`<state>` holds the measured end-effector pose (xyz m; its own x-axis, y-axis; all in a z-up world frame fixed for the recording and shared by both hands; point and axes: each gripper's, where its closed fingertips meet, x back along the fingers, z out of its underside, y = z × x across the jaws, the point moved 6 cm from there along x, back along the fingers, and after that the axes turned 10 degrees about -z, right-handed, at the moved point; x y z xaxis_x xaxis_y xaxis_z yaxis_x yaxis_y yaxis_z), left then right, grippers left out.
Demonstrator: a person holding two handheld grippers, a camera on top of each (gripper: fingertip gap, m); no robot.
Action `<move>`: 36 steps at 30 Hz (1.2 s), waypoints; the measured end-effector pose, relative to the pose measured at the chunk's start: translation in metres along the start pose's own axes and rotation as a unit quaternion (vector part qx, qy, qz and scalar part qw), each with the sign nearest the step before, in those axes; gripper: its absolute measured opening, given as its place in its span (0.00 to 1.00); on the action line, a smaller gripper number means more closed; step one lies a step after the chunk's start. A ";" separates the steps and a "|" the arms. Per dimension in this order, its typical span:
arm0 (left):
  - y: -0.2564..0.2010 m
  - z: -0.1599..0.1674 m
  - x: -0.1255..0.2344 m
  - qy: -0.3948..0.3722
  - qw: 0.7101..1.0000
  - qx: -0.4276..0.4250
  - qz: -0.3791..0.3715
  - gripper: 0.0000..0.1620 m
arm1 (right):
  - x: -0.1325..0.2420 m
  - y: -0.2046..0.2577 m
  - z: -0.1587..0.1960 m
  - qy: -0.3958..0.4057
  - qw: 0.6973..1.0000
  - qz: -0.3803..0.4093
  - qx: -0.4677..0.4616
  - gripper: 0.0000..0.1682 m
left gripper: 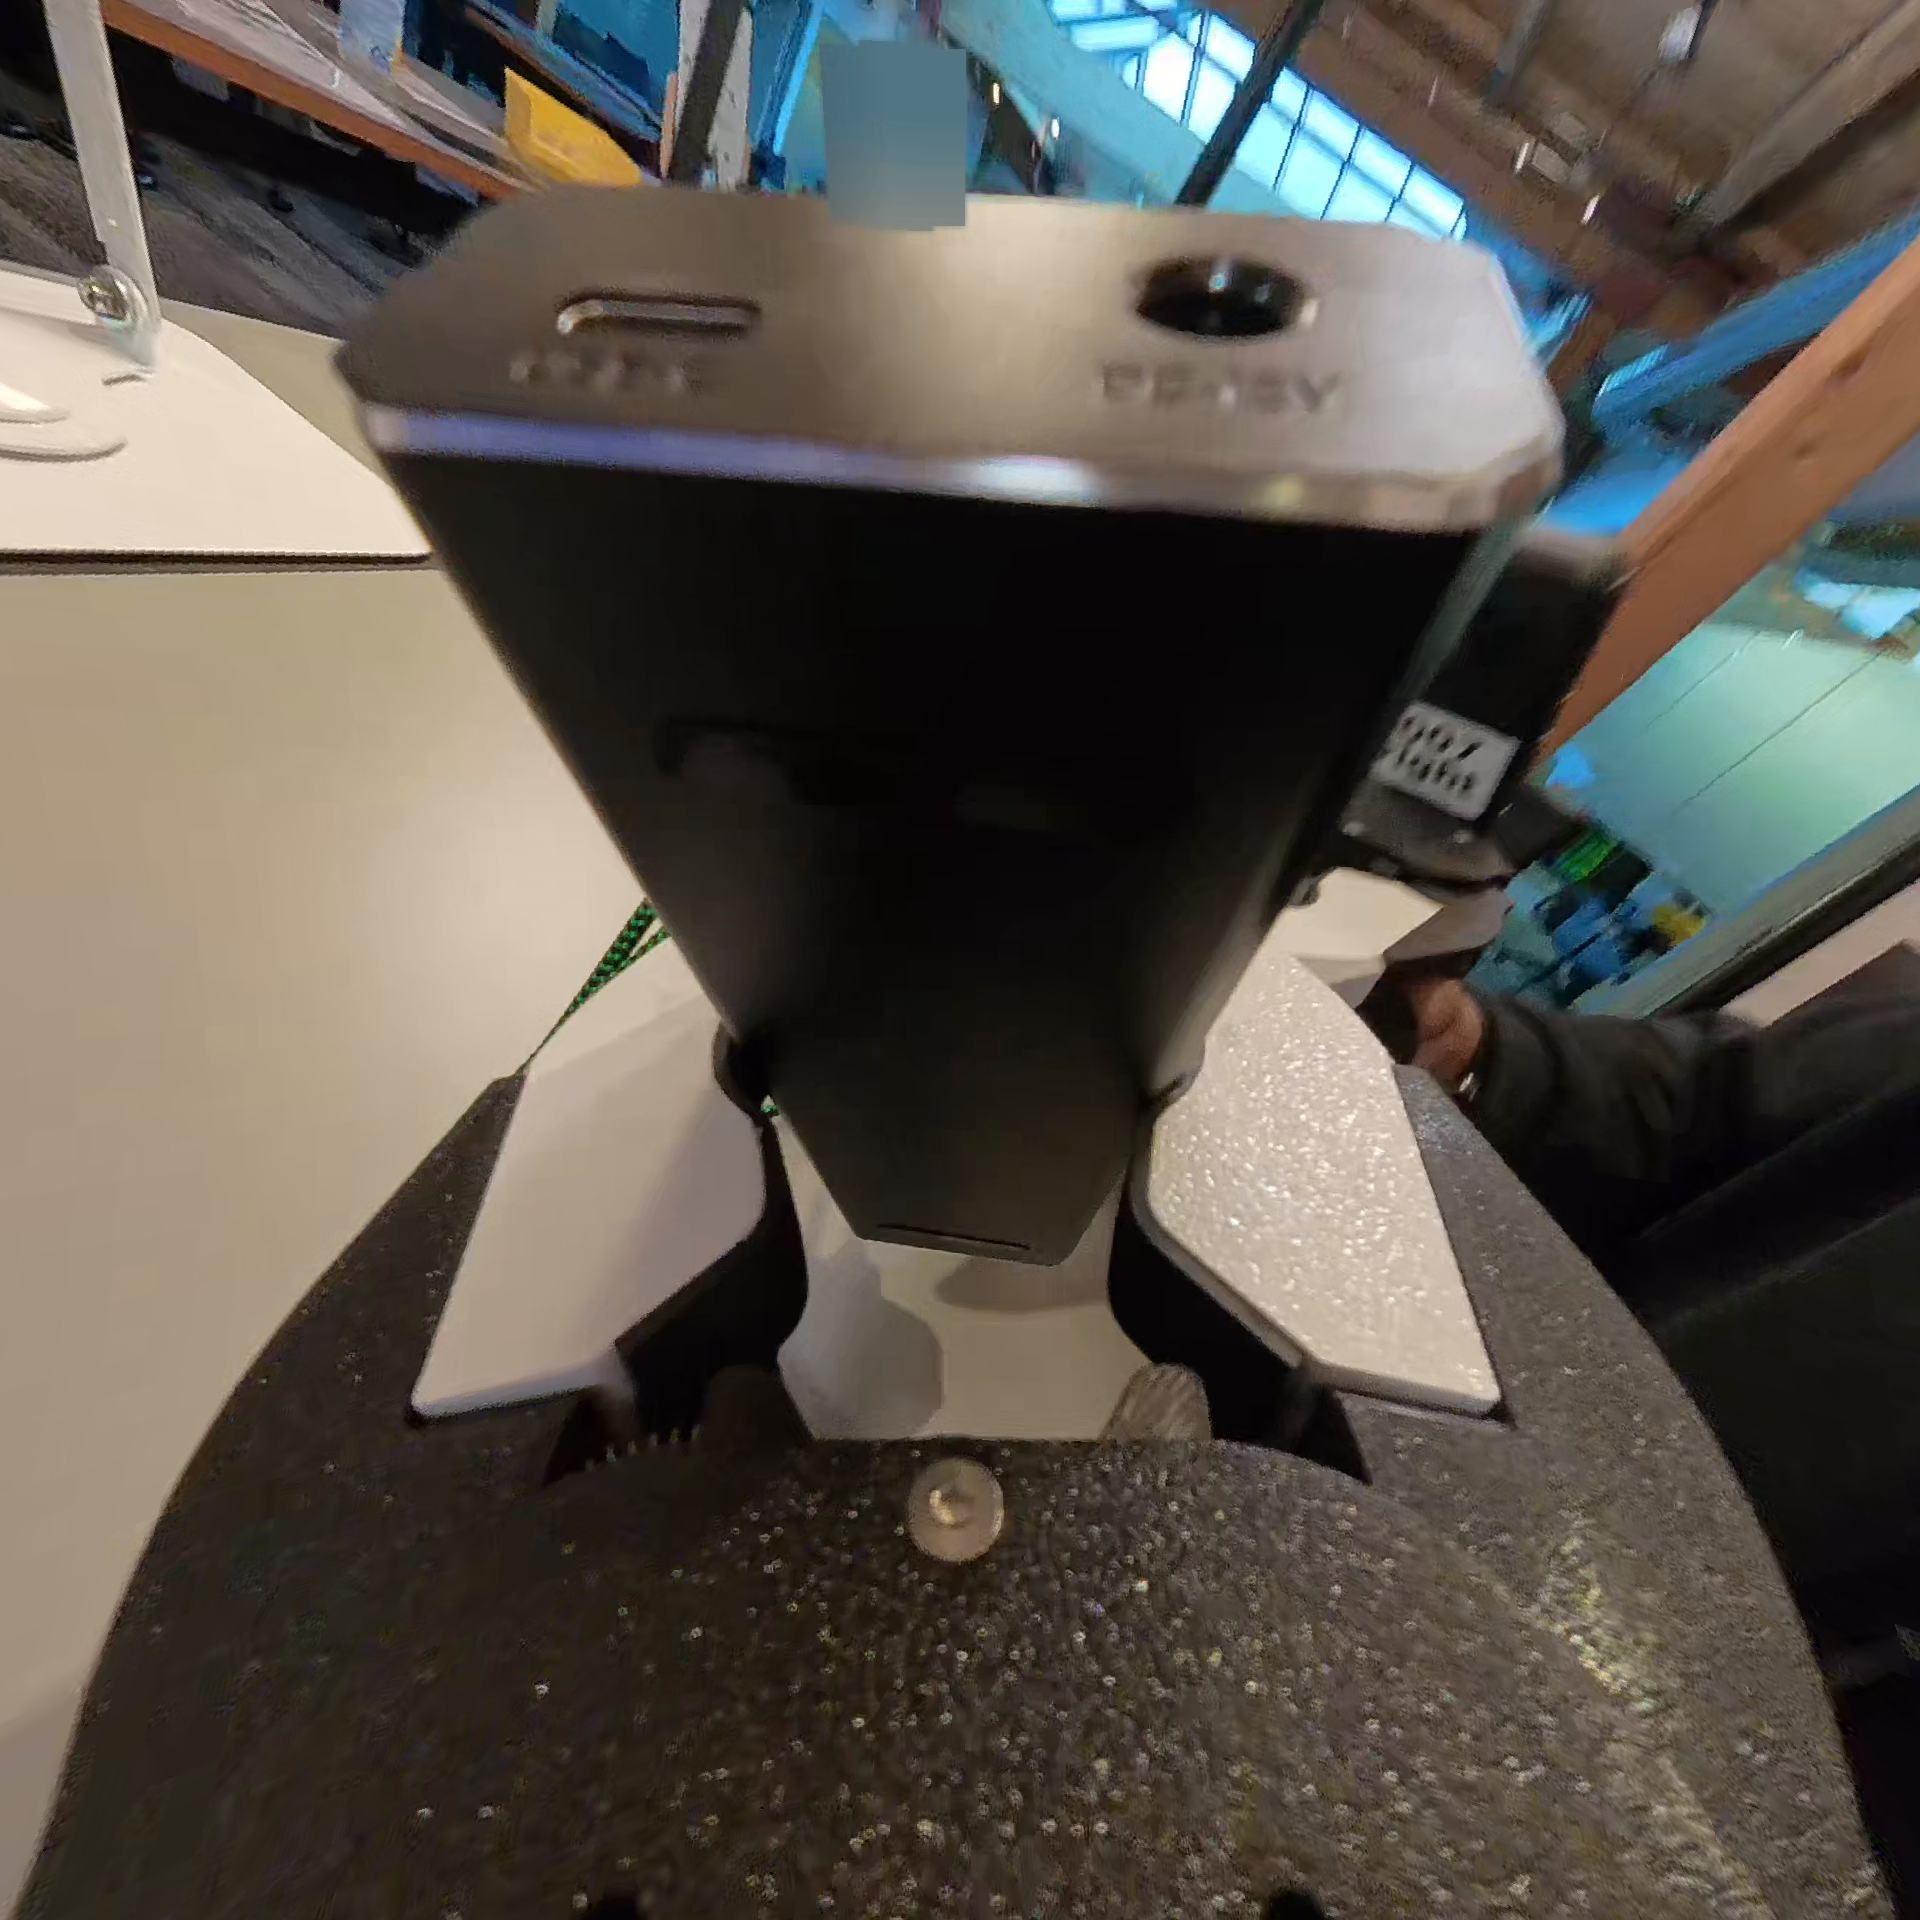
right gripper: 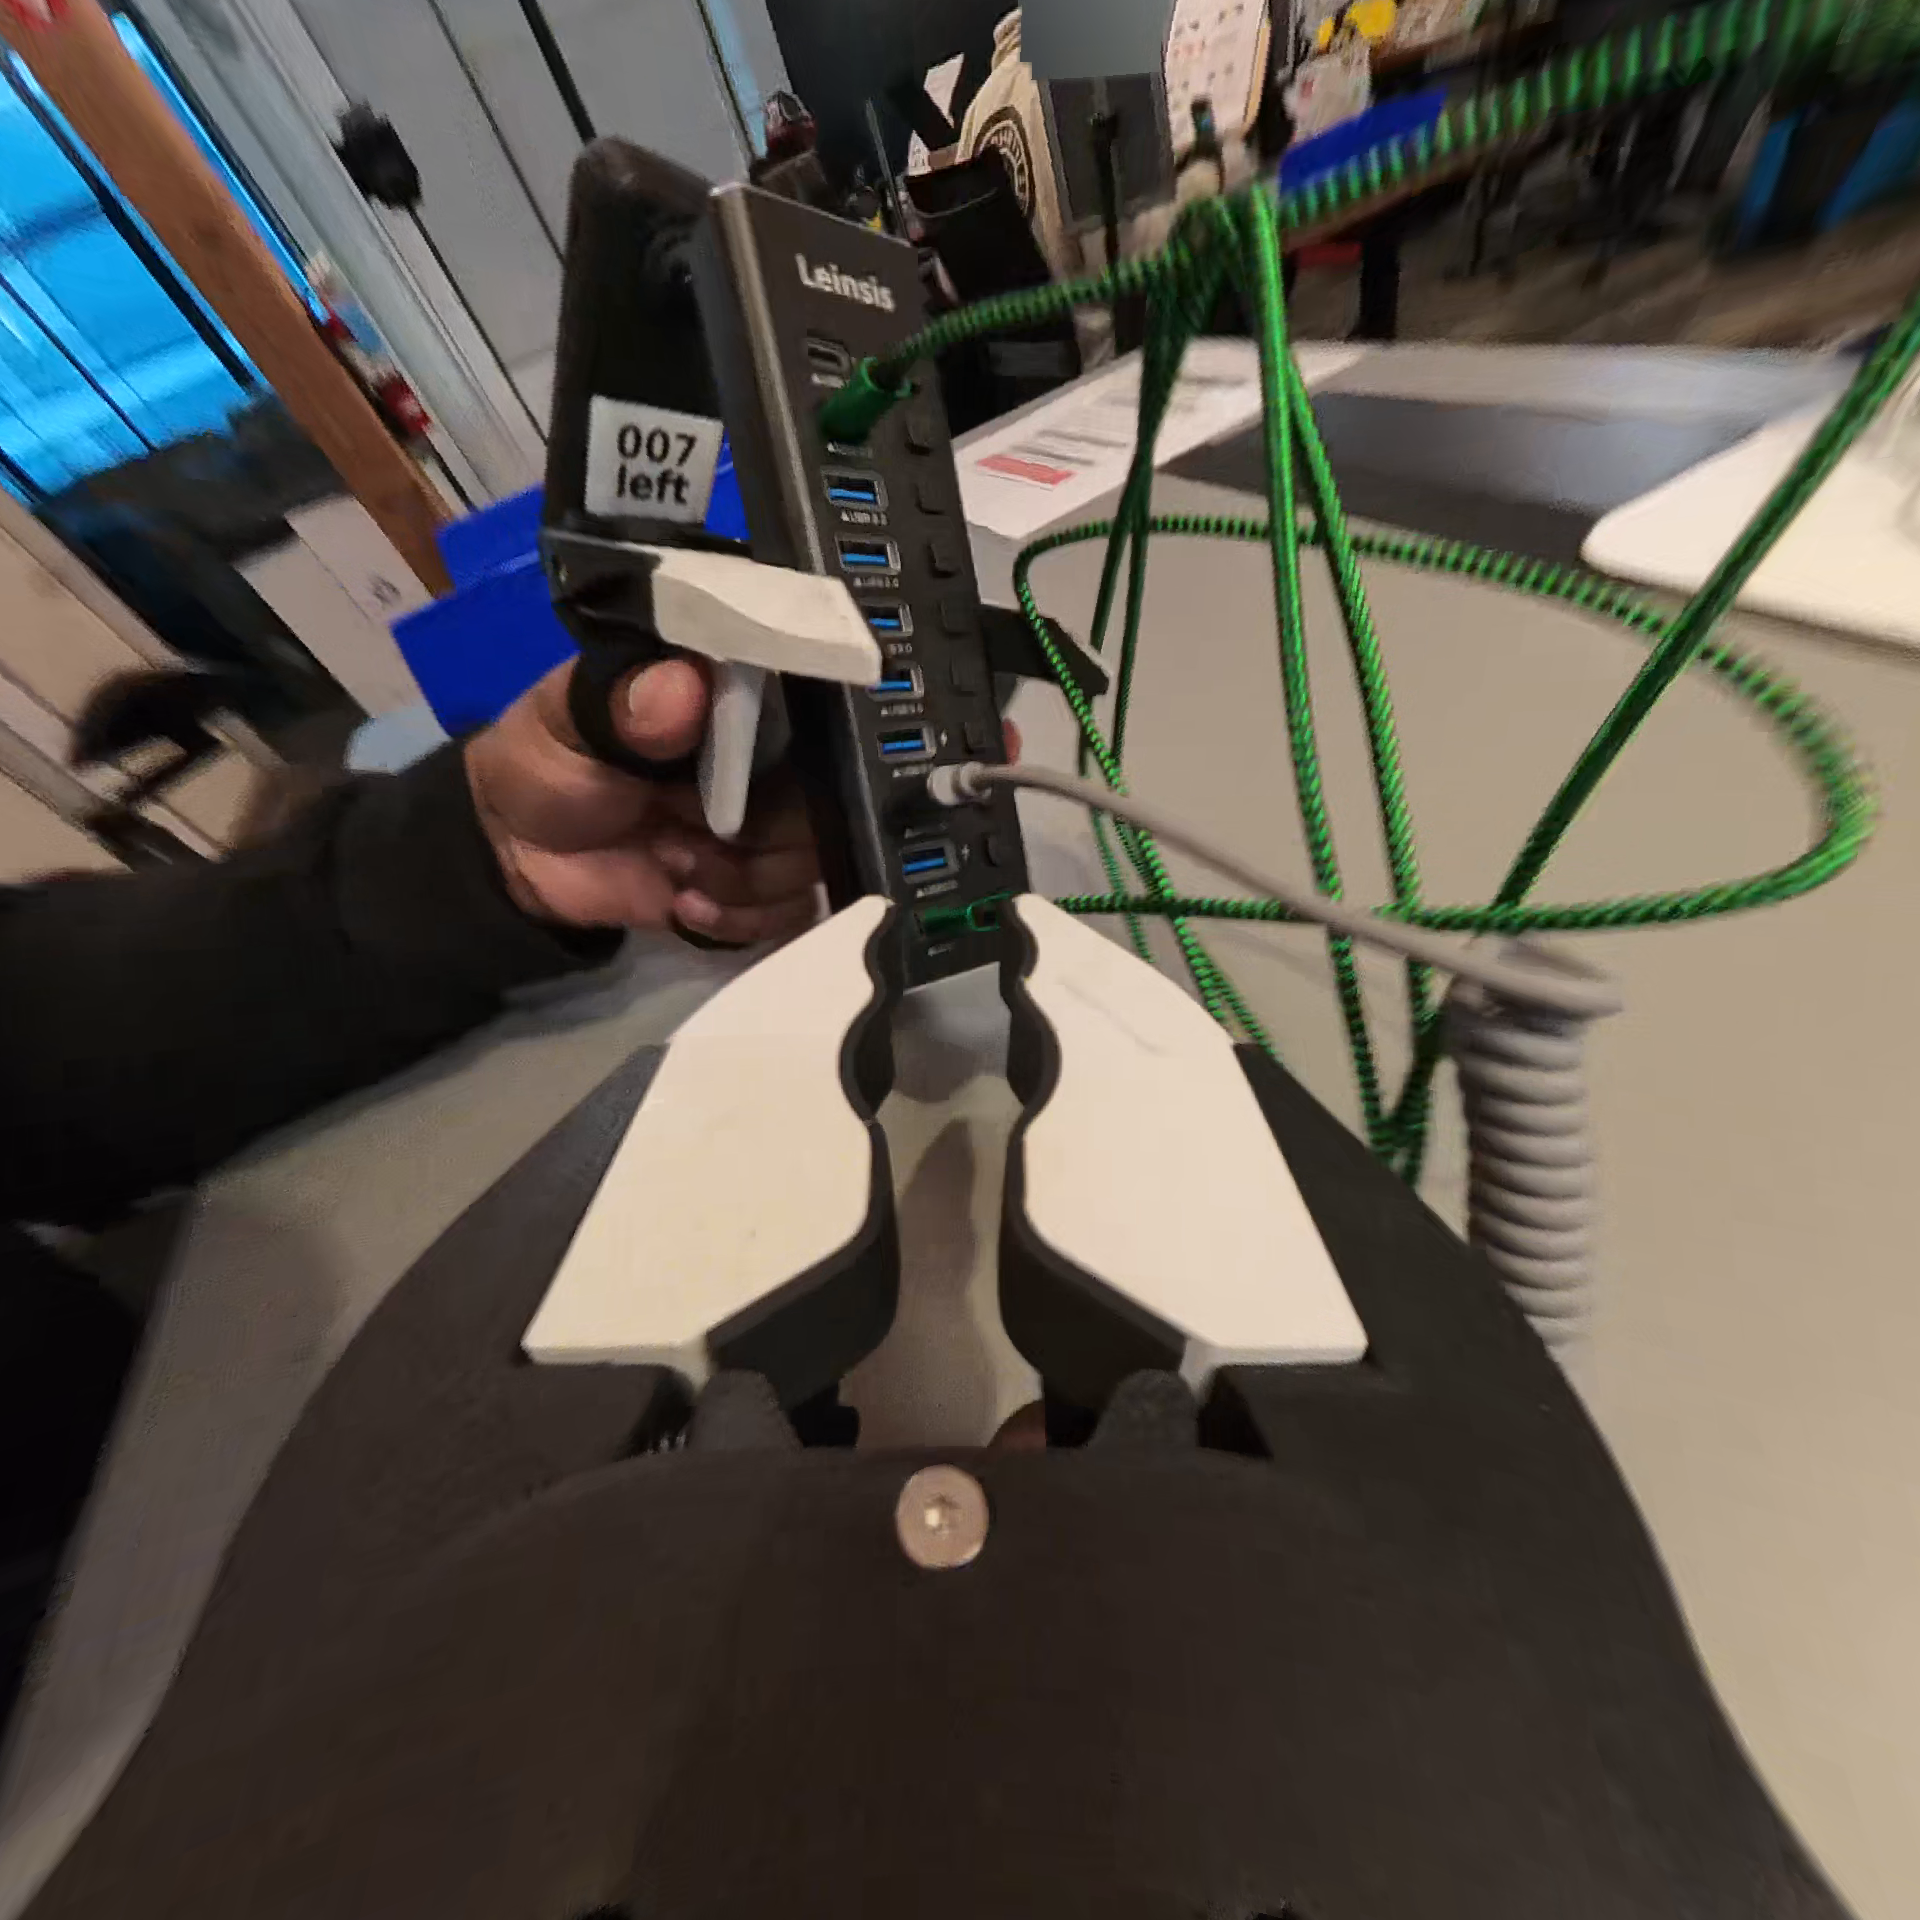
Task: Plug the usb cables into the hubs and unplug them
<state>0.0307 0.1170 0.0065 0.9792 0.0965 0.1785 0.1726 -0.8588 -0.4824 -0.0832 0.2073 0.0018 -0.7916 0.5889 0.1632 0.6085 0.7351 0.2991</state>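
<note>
My left gripper (left gripper: 951, 1081) is clamped, fingers (left gripper: 1304, 1174) pressed against what they hold between them. My left hand (right gripper: 623, 800) wraps its handle, one finger through the trigger ring. My right gripper (right gripper: 951, 940) is nearly closed, fingertips (right gripper: 831, 966) pinching narrowly.

Green cable (right gripper: 1299, 540) loops and grey cable (right gripper: 1195, 842) crowd the hub's (right gripper: 831, 312) port side.

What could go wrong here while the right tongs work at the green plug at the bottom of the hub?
1. The green cable hangs in loose loops beside the grey cable; a pull may snag them.
2. The left tongs hold the hub only at mid-length, so it may tilt.
3. The right tongs sit around the green plug; grip may slip.
</note>
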 end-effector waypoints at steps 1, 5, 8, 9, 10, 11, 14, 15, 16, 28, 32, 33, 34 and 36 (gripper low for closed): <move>-0.001 0.000 0.002 0.010 1.000 -0.027 -0.005 0.45 | 0.001 0.003 -0.003 0.005 0.999 0.010 0.043 0.11; -0.020 0.002 0.008 0.045 0.985 -0.165 -0.004 0.45 | -0.003 0.022 -0.008 0.022 0.980 0.021 0.198 0.14; -0.036 0.008 0.011 0.061 0.966 -0.251 0.023 0.45 | -0.012 0.030 0.000 0.065 0.968 0.027 0.243 0.19; -0.040 0.010 0.011 0.064 0.958 -0.279 0.027 0.45 | -0.014 0.032 0.002 0.076 0.964 0.032 0.252 0.18; -0.043 0.012 0.012 0.065 0.951 -0.300 0.027 0.45 | -0.015 0.034 0.003 0.084 0.960 0.035 0.264 0.18; -0.045 0.013 0.012 0.067 0.946 -0.316 0.027 0.45 | -0.017 0.035 0.005 0.090 0.956 0.041 0.276 0.18; -0.051 0.016 0.011 0.067 0.935 -0.347 0.028 0.45 | -0.022 0.039 0.010 0.117 0.941 0.056 0.312 0.19; -0.052 0.017 0.010 0.067 0.932 -0.355 0.027 0.45 | -0.024 0.040 0.012 0.127 0.937 0.057 0.321 0.19; -0.054 0.019 0.009 0.067 0.929 -0.362 0.030 0.45 | -0.026 0.040 0.015 0.139 0.934 0.056 0.325 0.19; -0.068 0.041 0.010 0.094 0.890 -0.436 0.097 0.45 | -0.029 0.047 0.032 0.178 0.938 -0.039 0.296 0.09; -0.072 0.041 0.016 0.070 0.894 -0.423 0.133 0.45 | -0.022 0.050 0.029 0.151 0.946 -0.101 0.270 0.09; -0.072 0.040 0.016 0.067 0.896 -0.415 0.140 0.45 | -0.020 0.050 0.028 0.143 0.950 -0.116 0.253 0.09; -0.072 0.040 0.015 0.063 0.898 -0.414 0.138 0.45 | -0.019 0.049 0.027 0.137 0.953 -0.122 0.243 0.09; -0.070 0.039 0.013 0.061 0.900 -0.412 0.128 0.45 | -0.018 0.047 0.027 0.133 0.952 -0.107 0.254 0.09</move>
<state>0.0350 0.1981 0.0094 0.9477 -0.1698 0.2701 -0.2439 -0.9314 0.2703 -0.0388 0.2403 -0.0120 -0.8462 0.3505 0.4013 0.3265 0.9363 -0.1292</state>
